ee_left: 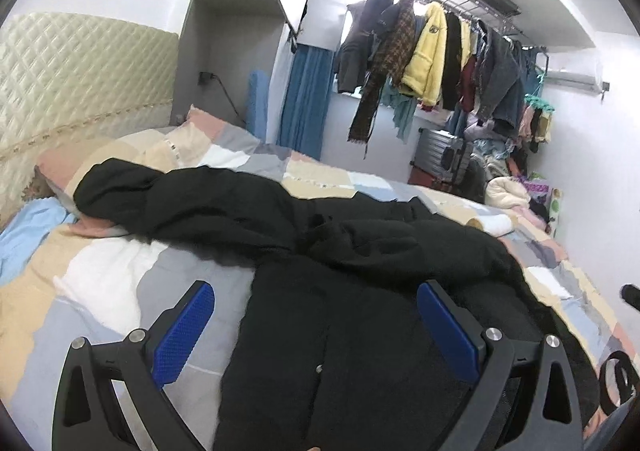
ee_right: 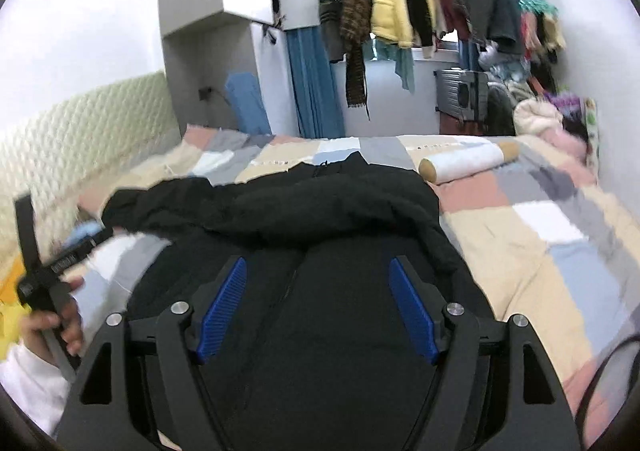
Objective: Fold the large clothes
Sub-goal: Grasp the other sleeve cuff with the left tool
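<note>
Right wrist view: black coat (ee_right: 312,211) spread on the bed (ee_right: 560,235), sleeve trailing toward 10 o'clock. Right gripper (ee_right: 316,307) open, empty; left gripper (ee_left: 316,335) likewise (both above cloth). Best pinch the sleeve edge, fold inward flat.

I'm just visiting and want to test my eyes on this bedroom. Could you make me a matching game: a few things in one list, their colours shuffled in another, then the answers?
Things:
1. coat spread on the bed
2. fluffy jacket hanging on the rail
3. curtain beside the window
4. gripper pads
5. headboard

Colours:
A. cream, quilted
B. black
C. bright blue, ribbed
D. yellow
E. dull blue-teal

Pairs: 1-B, 2-D, 3-E, 4-C, 5-A
</note>
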The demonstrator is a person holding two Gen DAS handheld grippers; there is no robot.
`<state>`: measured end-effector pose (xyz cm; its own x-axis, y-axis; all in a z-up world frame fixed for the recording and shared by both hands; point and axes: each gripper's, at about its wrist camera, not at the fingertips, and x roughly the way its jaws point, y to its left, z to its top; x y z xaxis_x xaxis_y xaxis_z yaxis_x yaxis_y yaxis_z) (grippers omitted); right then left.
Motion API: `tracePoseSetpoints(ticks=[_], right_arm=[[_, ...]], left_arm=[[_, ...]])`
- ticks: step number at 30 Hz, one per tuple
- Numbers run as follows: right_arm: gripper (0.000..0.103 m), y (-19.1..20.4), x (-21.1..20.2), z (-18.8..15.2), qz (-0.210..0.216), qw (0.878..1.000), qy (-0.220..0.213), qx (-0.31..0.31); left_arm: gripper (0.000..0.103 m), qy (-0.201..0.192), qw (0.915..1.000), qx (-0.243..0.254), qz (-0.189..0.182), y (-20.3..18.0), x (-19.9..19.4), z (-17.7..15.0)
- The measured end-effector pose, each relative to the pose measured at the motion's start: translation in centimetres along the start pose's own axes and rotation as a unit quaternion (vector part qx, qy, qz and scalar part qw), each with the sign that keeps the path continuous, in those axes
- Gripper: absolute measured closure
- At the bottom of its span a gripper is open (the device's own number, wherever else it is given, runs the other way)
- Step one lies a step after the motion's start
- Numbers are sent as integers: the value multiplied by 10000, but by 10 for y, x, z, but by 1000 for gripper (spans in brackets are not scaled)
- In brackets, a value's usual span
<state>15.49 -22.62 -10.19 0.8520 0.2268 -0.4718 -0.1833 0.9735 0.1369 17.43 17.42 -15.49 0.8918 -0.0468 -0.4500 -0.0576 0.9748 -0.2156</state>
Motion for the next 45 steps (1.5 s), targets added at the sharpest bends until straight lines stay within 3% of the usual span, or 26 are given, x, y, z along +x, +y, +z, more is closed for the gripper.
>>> tracePoseSetpoints(ticks=[4, 12, 17, 23, 27, 34, 42, 45], right_arm=[[24, -4, -12, -7, -158, 9996, -214, -44], [21, -9, -22, -11, 186, 9993, -338, 8], [21, -10, -19, -16, 591, 9978, -315, -3], [19, -19, -10, -20, 622, 9974, -314, 168], [16, -25, 2, -21, 594, 9973, -219, 383], [16, -22, 19, -24, 39, 9995, 11, 317], [16, -13, 42, -13, -312, 9987, 99, 395], [16, -4, 52, -7, -364, 9986, 200, 333]], left_arm=[[1, -25, 9997, -229, -25, 1, 1, 6], [1, 270, 9981, -547, -62, 3, 10, 20], [1, 512, 9943, -933, 91, 31, 20, 50], [1, 688, 9893, -1078, 699, 97, 44, 93], [1, 731, 9843, -1440, 712, 150, 59, 109], [1, 749, 9726, -2106, 644, 240, 88, 114], [4, 696, 9495, -3033, 394, 337, 128, 103], [5, 761, 9509, -2953, 526, 360, 148, 98]])
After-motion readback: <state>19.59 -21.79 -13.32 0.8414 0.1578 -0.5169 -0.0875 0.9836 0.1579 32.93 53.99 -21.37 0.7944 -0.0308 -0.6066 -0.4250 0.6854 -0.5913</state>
